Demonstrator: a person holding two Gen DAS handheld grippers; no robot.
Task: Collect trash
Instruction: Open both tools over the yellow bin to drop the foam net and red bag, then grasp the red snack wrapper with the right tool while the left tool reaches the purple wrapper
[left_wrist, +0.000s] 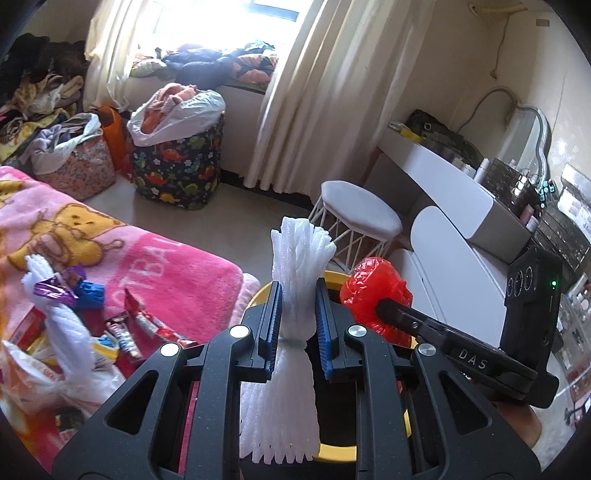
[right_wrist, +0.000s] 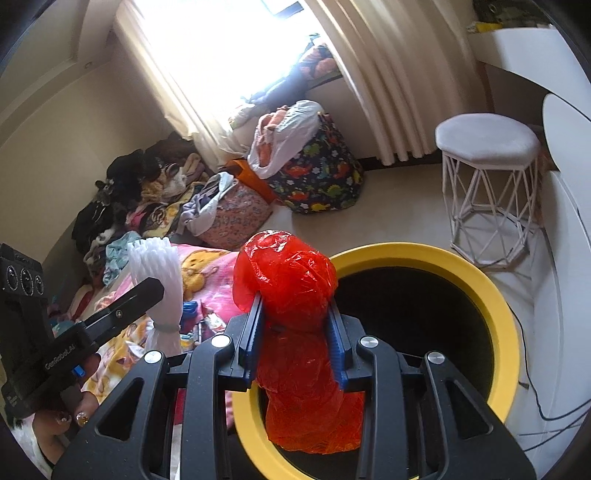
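Observation:
My left gripper (left_wrist: 298, 295) is shut on a white foam fruit net (left_wrist: 295, 266), held upright over the near rim of a yellow-rimmed black bin (left_wrist: 334, 452). My right gripper (right_wrist: 295, 306) is shut on a crumpled red plastic bag (right_wrist: 288, 273), held above the bin's left rim (right_wrist: 491, 295). The red bag (left_wrist: 373, 291) also shows right of the net in the left wrist view, and the net (right_wrist: 162, 273) shows at the left in the right wrist view. Wrappers (left_wrist: 125, 332), another foam net (left_wrist: 62, 321) and a white plastic bag (left_wrist: 33, 376) lie on the pink blanket (left_wrist: 166, 266).
A white stool (right_wrist: 487, 155) stands beyond the bin. A white dressing table (left_wrist: 461, 192) with clutter is at the right. Fabric baskets full of clothes (left_wrist: 177, 162) sit by the curtains (left_wrist: 325, 92). A cable (right_wrist: 546, 413) runs on the floor right of the bin.

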